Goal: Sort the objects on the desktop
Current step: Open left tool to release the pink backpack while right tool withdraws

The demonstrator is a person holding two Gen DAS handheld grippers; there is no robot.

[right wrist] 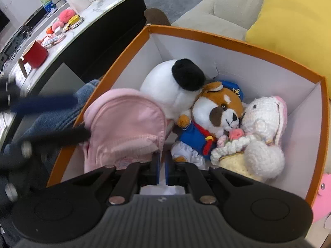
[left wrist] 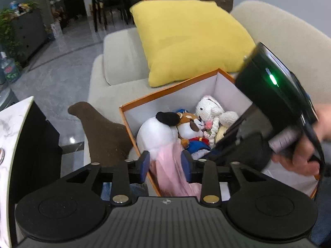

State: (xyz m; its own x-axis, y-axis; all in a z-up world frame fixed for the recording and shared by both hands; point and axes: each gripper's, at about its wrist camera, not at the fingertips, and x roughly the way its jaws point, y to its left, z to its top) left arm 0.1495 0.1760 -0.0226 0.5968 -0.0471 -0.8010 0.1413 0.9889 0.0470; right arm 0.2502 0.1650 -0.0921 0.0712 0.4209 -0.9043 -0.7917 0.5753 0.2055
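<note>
Left tongs: spread, straddling a soft pink fabric backpack without pressing it; the bag lay draped over the near rim. Right tongs: pressed together, nothing between them, poised over the same box interior.

Orange-rimmed white cardboard box, resting on the beige sofa: held a white plush with a black ear, a brown-and-white plush dog in blue sailor dress and a white crocheted rabbit with flowers, all packed side by side.

Marble-topped counter, well apart: a red cup, a white paper roll, a pink fluffy ball and small oddments remained unsorted.

Judged: sorting partly done, backpack just delivered, counter items outstanding
</note>
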